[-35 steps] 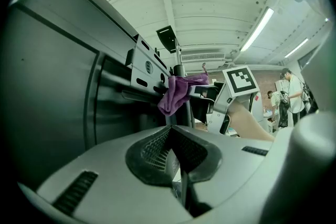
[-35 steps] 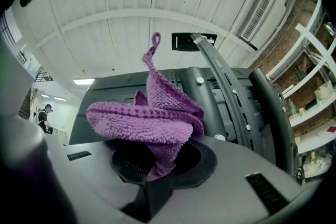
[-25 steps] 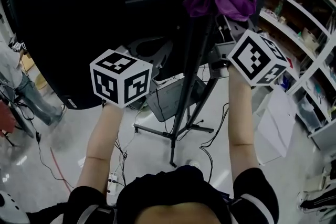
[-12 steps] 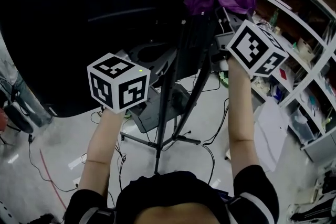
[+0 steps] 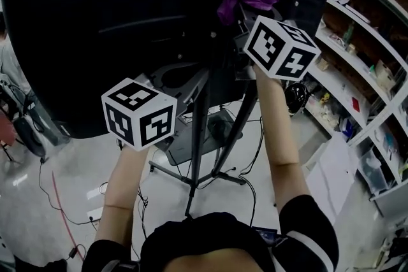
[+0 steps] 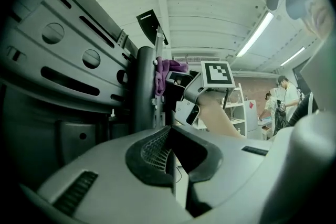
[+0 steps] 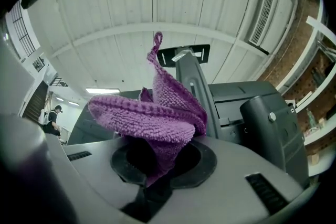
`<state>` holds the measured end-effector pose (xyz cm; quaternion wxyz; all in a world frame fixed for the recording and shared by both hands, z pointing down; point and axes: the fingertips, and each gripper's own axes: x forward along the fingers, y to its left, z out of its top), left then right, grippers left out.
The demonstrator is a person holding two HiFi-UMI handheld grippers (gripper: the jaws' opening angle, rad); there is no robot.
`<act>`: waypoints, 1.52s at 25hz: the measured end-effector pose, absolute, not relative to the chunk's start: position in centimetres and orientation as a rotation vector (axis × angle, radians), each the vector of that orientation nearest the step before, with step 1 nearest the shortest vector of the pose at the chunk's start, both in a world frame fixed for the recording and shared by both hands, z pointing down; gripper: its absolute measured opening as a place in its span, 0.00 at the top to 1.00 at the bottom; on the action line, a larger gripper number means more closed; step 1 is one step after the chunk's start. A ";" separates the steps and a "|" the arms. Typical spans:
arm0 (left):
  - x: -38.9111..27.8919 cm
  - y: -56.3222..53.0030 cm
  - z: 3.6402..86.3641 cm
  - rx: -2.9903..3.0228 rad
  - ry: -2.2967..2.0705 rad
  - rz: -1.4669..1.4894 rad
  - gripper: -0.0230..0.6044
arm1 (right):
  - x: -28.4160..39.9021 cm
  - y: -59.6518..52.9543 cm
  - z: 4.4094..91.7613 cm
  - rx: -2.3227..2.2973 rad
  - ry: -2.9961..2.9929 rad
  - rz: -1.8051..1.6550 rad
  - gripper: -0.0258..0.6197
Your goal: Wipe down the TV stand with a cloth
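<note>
A workshop with a pale floor (image 5: 70,162) strewn with cables (image 5: 54,197) and open shelves (image 5: 363,92) along the right wall surrounds a big black TV (image 5: 95,22), seen from behind on its tripod stand (image 5: 199,130). The wiping looks to be at an early or middle stage. The cloth (image 7: 152,118) is up near the top of the stand, beside the grey upright (image 7: 191,81) and the mounting plate behind the screen. Whether it actually touches the metal there cannot be told. The long pole and the spread legs below sit well apart from it and most likely remain to be done. No picture shows which surfaces are already clean. Both arms reach up and forward, elbows nearly straight, with the marker cubes facing the head camera. The right gripper (image 7: 157,165) is the higher one, angled up towards the screen's back. Its jaws are closed tight on a pinch of the purple cloth, whose bunched folds and one twisted corner stand up above them. The left gripper (image 6: 173,165) is held lower and to the left, close under the slotted bracket (image 6: 63,44) and just beside the dark pole (image 6: 144,92). Its jaws are pressed together with nothing between them, so it seems only to be standing by. From the left gripper view, the cloth shows as a small purple tuft at the top of the pole, next to the right gripper's cube.
</note>
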<state>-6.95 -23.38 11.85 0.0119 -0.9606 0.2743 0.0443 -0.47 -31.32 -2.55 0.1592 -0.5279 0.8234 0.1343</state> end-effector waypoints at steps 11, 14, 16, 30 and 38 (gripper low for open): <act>-4.8 -23.9 13.3 -3.003 0.929 0.124 0.95 | 0.6 -32.9 -2.5 -1.576 2.377 0.502 0.86; -3.5 -24.1 13.7 -3.018 0.924 0.136 0.95 | 1.6 -33.2 -2.3 -1.569 2.389 0.469 0.86; -2.8 -24.2 13.9 -3.028 0.922 0.143 0.95 | 2.2 -33.3 -2.2 -1.567 2.392 0.455 0.86; 0.0 -23.4 13.4 -3.017 0.916 0.107 0.95 | 10.1 -33.8 -2.5 -1.849 2.178 0.450 0.86; -1.3 -23.2 13.0 -2.992 0.887 0.053 0.95 | 10.8 -34.1 -2.2 -1.954 2.089 0.460 0.86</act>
